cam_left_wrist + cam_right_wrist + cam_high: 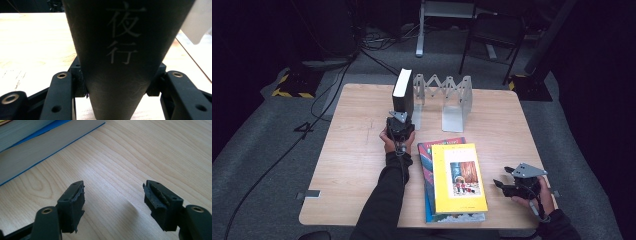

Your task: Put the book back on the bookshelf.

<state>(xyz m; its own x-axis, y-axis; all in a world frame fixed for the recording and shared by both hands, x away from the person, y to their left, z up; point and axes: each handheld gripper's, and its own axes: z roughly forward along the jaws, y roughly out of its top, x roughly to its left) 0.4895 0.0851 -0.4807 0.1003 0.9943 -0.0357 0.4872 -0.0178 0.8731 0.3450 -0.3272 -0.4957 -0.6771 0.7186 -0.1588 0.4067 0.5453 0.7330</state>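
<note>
A person's left gripper clamps a thick black hardcover book by its spine, holding it upright on the light wooden surface just beside the left end of a grey metal accordion-style book rack at the far edge. In the left gripper view the jaws press on both sides of the dark spine, which bears pale characters. Near the front edge, a yellow picture book lies flat on top of a blue-covered book, the two stacked between the person's arms. The right gripper rests low over the surface to the right of that stack, well apart from the rack; its jaws stand apart with only bare wood between them, the blue book's edge lying ahead.
</note>
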